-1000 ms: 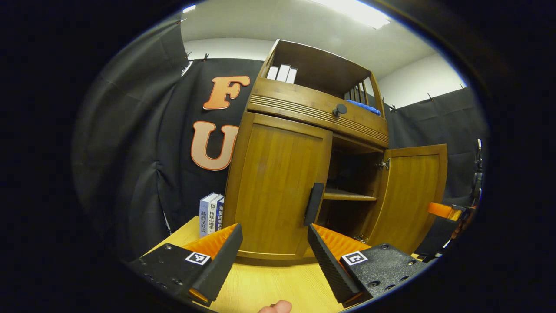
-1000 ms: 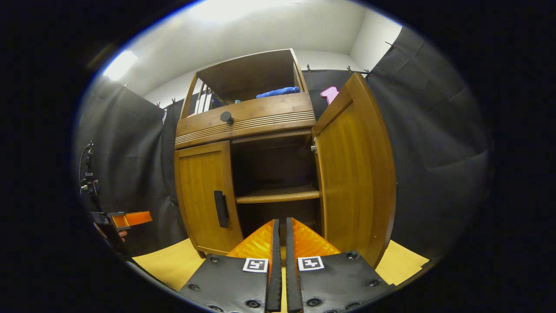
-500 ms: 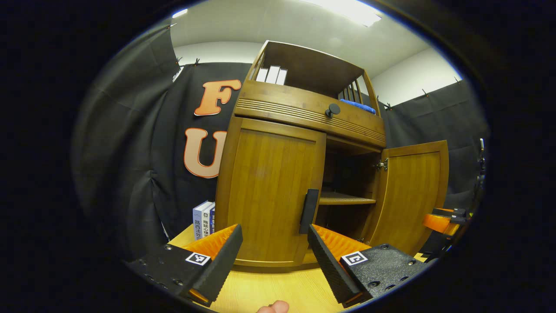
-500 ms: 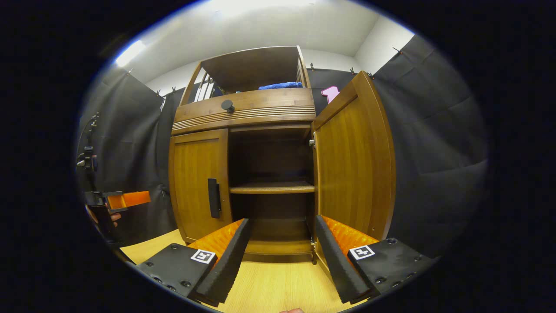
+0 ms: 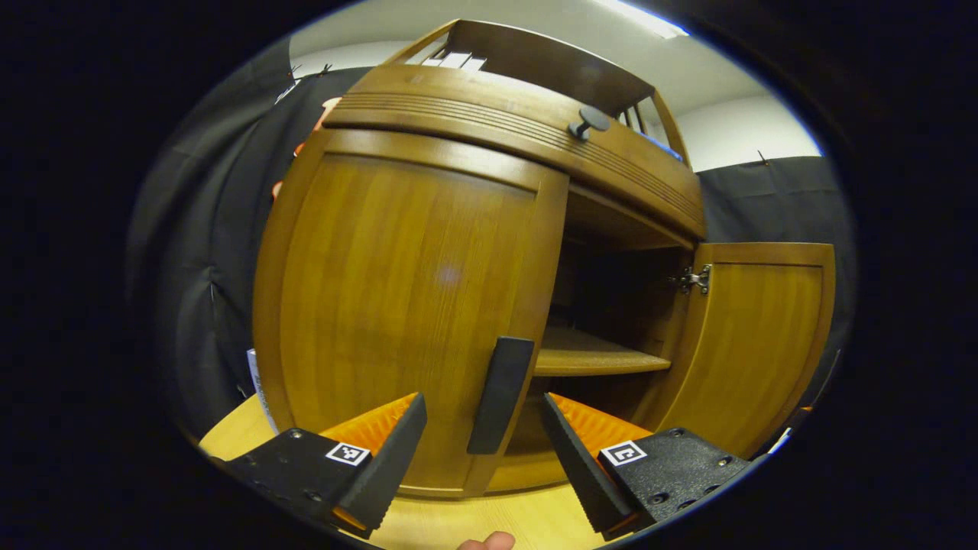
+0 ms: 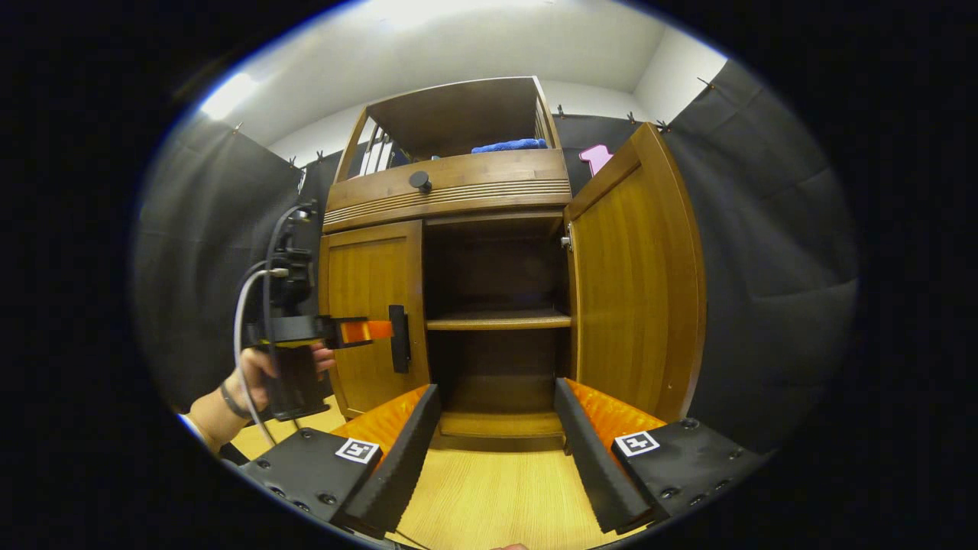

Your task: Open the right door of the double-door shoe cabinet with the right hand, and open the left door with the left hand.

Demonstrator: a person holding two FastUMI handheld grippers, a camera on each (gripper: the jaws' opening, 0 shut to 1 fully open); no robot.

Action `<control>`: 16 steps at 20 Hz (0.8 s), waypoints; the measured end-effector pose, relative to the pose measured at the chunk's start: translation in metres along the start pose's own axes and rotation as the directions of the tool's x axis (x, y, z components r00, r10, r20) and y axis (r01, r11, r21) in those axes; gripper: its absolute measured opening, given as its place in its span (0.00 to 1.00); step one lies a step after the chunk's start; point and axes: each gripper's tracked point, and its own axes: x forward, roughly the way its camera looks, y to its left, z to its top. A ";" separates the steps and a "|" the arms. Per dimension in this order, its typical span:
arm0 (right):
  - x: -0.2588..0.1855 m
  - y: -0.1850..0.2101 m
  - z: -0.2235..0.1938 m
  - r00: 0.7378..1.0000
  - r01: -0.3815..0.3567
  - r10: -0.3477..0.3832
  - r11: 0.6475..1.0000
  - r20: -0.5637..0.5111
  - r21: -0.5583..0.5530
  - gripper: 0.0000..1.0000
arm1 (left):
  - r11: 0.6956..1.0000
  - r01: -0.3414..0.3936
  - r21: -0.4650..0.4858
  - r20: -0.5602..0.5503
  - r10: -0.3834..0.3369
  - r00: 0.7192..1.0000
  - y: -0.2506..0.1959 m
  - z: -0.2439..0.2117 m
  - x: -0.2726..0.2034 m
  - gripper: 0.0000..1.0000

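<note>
1. In the left gripper view the shoe cabinet (image 5: 474, 137) takes up most of the frame, seen close and from below, standing on a pale wooden table (image 5: 451, 523).
2. The left door (image 5: 397, 305) is closed and sits in the centre-left of that frame; its dark vertical handle (image 5: 500, 393) lies lower centre, near the door's right edge.
3. The left gripper (image 5: 477, 451) appears at the bottom of its own view with its jaws spread wide. The handle stands in the gap between the two fingers, and neither finger presses on it; whether either touches it cannot be told.
4. The right door (image 5: 752, 336) stands swung open at the right of the left gripper view, hung on a metal hinge (image 5: 691, 279).
5. Between the doors the dark interior shows, with a wooden shelf (image 5: 596, 359) across it.
6. In the right gripper view the right gripper (image 6: 497, 451) sits at the bottom centre, jaws spread apart and holding nothing, above the table and in front of the open compartment.
7. At the left of that same view a hand (image 6: 256, 374) holds the left gripper's body, whose fingers reach up to the left door's handle (image 6: 396, 349).
8. At the top of the cabinet a round dark knob (image 6: 419, 180) sits on the ribbed drawer front, and a blue cloth (image 6: 508, 144) lies on the open upper shelf.
</note>
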 end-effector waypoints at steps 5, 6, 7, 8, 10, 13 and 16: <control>0.001 -0.014 -0.008 1.000 0.016 -0.016 1.000 -0.021 -0.002 0.97 | 1.000 -0.030 0.009 0.018 0.030 0.999 0.005 -0.004 0.025 0.92; 0.002 -0.017 -0.009 1.000 0.020 -0.020 1.000 -0.022 0.001 0.97 | 0.999 -0.028 0.022 0.022 0.028 0.999 0.004 -0.005 0.021 0.94; 0.002 -0.020 -0.011 0.999 0.022 -0.022 1.000 -0.023 0.008 0.97 | 0.999 -0.018 0.043 0.029 0.017 0.999 0.002 -0.001 0.025 0.92; 0.003 -0.021 -0.011 0.999 0.021 -0.021 1.000 -0.025 0.019 0.97 | 0.997 -0.020 0.071 0.038 0.018 0.999 0.002 0.000 0.028 0.98; 0.003 -0.020 -0.014 0.999 0.018 -0.017 0.999 -0.027 0.038 0.97 | 0.990 -0.044 0.132 0.041 0.039 0.998 0.004 0.003 0.031 0.92; 0.002 -0.020 -0.015 0.999 0.017 -0.015 0.998 -0.033 0.060 0.97 | 0.981 -0.075 0.180 0.039 0.069 0.997 0.005 0.002 0.033 0.92; -0.006 -0.020 -0.016 0.999 0.027 -0.024 0.998 -0.039 0.054 0.97 | 0.981 -0.083 0.174 0.056 0.075 0.996 0.003 0.006 0.035 0.92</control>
